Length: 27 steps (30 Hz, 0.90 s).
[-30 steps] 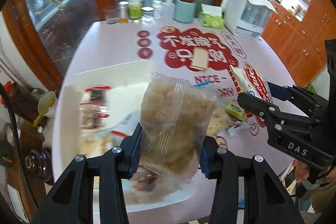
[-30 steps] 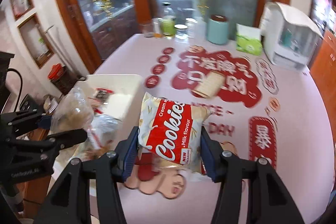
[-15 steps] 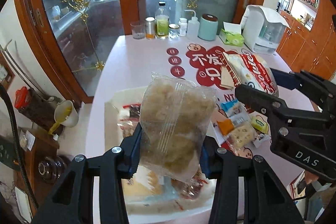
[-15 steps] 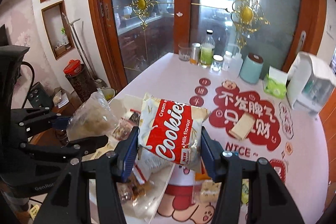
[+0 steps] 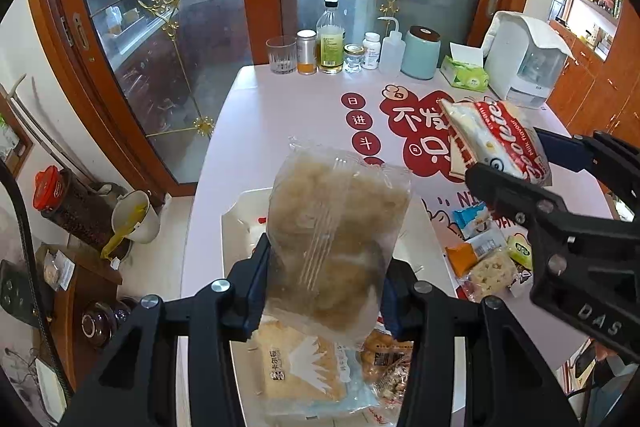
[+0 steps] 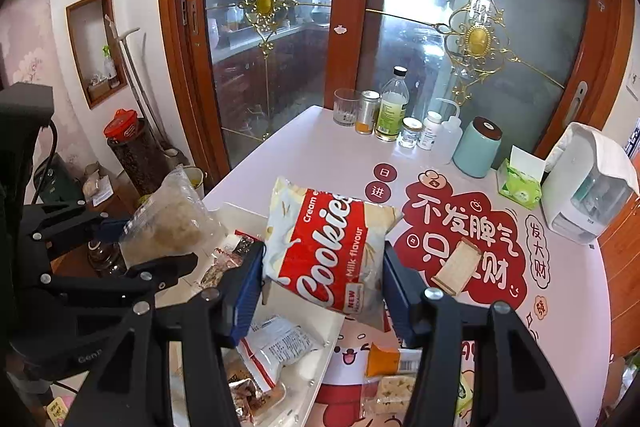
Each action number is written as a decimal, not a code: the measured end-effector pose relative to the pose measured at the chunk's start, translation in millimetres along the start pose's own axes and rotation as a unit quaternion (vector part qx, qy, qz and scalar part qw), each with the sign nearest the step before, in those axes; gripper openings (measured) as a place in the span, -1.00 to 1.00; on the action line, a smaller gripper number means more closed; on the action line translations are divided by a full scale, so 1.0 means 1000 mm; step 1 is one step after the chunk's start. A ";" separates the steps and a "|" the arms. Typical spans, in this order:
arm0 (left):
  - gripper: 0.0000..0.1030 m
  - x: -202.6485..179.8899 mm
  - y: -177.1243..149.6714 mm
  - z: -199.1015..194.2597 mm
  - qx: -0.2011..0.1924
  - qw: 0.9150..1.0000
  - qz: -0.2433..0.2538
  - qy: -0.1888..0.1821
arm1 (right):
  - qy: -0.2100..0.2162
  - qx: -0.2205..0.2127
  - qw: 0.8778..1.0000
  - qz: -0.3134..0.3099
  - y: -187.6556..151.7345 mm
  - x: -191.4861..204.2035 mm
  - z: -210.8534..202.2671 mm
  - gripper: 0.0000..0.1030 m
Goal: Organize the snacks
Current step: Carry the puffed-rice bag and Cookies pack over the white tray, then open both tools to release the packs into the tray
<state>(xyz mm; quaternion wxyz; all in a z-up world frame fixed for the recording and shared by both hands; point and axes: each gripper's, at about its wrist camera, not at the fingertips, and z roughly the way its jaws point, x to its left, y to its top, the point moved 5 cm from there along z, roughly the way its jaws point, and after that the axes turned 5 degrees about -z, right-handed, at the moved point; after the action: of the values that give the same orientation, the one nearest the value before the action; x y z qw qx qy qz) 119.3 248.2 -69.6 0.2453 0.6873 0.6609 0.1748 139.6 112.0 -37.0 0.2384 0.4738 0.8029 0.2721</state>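
Observation:
My left gripper point(image 5: 322, 291) is shut on a clear bag of brown snacks point(image 5: 336, 247), held high above the white tray point(image 5: 240, 203); the bag also shows in the right wrist view point(image 6: 172, 223). My right gripper point(image 6: 324, 287) is shut on a red and white Cookies pack point(image 6: 328, 251), held above the tray's right edge point(image 6: 332, 331). The pack also shows in the left wrist view point(image 5: 496, 139). Several wrapped snacks point(image 5: 304, 367) lie in the tray.
Small loose snack packs point(image 5: 480, 255) lie on the pink table right of the tray. A wafer pack point(image 6: 456, 267) lies on the red print. Bottles, a glass point(image 5: 281, 54), a teal jar point(image 5: 420, 53), a tissue box and a white appliance point(image 5: 524, 59) stand at the far edge.
Both grippers have risen well above the table with their packs still held; the tray and table now look farther below.

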 end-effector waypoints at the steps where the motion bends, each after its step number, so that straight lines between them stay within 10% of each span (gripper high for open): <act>1: 0.18 -0.001 0.000 0.001 0.001 1.000 0.002 -0.003 | 0.003 0.003 1.000 0.000 0.000 0.002 0.001 0.10; 4: 0.73 -0.001 0.000 0.001 -0.005 1.000 0.003 0.005 | 0.009 0.006 1.000 -0.001 0.000 0.006 0.004 0.15; 27: 0.73 -0.020 -0.012 0.006 0.006 1.000 0.010 0.006 | 0.035 0.017 0.999 0.021 -0.021 -0.005 -0.004 0.26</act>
<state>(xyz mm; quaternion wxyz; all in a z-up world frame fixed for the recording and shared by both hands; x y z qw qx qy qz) 111.1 228.2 -79.7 0.2354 0.6940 0.6568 0.1775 126.3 98.1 -47.2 0.1964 0.4852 0.8049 0.2797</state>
